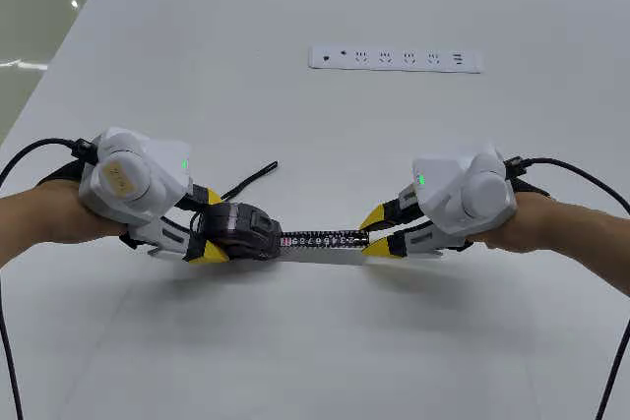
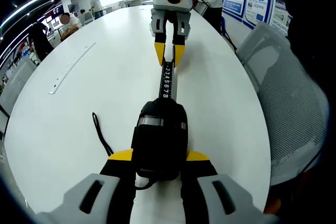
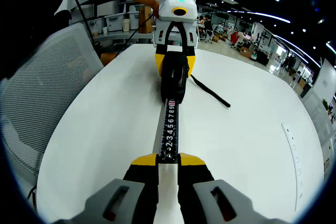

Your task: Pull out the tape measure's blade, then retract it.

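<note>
Setting: a person is holding a gripper in each hand over a white table (image 1: 295,341).
Case: the black case (image 1: 241,230) is sitting low, at about 8 o'clock from the middle of the head view, with its mouth facing 3 o'clock. I cannot tell whether it is touching the table or hanging just above it.
Left gripper: the left gripper (image 1: 212,226) is reaching in from 9 o'clock in the head view. Its fingers are clamping the case from both sides. In the left gripper view the yellow tips are pressing on the case's two flanks.
Blade: the blade (image 1: 320,241) is standing out of the case toward 3 o'clock. It is running straight across the gap between the two grippers, and its printed numbers are showing face up.
Right gripper: the right gripper (image 1: 372,234) is reaching in from 3 o'clock in the head view. Its fingers are pinching the blade's free end, and the yellow tips are nearly meeting with just the blade between them.
Strap: a black strap (image 1: 251,180) is trailing from the case toward 1 o'clock in the head view and lying loose on the table.
Strip: a white power strip (image 1: 396,58) is lying flat at 1 o'clock on the far side, well apart from the grippers.
Chair: a grey mesh chair (image 2: 289,114) is standing at 3 o'clock in the left gripper view, just beside the table edge.
Cables: black cables (image 1: 581,176) are running back from both grippers along the forearms.
</note>
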### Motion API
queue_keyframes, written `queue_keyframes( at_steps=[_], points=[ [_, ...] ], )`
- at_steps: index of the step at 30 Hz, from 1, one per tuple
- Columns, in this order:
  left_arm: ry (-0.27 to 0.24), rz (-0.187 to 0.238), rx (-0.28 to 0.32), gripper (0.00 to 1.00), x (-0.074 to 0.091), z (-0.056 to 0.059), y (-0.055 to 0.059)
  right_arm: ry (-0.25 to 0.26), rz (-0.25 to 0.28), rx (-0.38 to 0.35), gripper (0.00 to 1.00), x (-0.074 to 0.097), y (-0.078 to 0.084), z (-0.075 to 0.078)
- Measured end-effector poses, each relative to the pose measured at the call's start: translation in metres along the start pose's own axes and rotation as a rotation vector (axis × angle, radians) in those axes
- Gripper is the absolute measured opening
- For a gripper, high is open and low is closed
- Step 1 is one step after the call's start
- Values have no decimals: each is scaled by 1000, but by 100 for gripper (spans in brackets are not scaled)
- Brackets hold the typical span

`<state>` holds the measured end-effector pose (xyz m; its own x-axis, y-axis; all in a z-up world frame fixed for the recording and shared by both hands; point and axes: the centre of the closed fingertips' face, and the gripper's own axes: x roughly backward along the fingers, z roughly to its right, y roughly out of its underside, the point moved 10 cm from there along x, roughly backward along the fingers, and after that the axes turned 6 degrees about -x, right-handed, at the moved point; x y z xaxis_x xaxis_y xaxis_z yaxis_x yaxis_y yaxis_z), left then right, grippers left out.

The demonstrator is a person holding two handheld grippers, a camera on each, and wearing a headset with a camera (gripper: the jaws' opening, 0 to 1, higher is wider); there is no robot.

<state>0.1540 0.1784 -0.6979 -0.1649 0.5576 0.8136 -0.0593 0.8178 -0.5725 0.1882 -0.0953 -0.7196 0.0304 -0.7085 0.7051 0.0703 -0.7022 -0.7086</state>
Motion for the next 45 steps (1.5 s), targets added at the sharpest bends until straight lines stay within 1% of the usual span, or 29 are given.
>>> queue_keyframes(
  at_steps=[5, 13, 19, 28, 37, 45],
  points=[
    [0, 0, 0, 28, 0, 1, -2, 2, 0, -3, 12, 2, 2, 1],
    [2, -2, 1, 28, -1, -1, 2, 3, 0, -3, 12, 4, 4, 0],
    [2, -3, 1, 28, -1, 0, -1, 3, -1, -4, 12, 6, 6, 1],
    [3, -4, 0, 28, -2, -2, 3, 5, -3, -7, 12, 8, 9, 0],
    [3, -6, 0, 28, -1, -1, 1, 7, -3, -8, 12, 10, 11, 0],
    [2, -5, 1, 28, -1, -2, 3, 9, -6, -8, 12, 11, 12, 0]
  ],
)
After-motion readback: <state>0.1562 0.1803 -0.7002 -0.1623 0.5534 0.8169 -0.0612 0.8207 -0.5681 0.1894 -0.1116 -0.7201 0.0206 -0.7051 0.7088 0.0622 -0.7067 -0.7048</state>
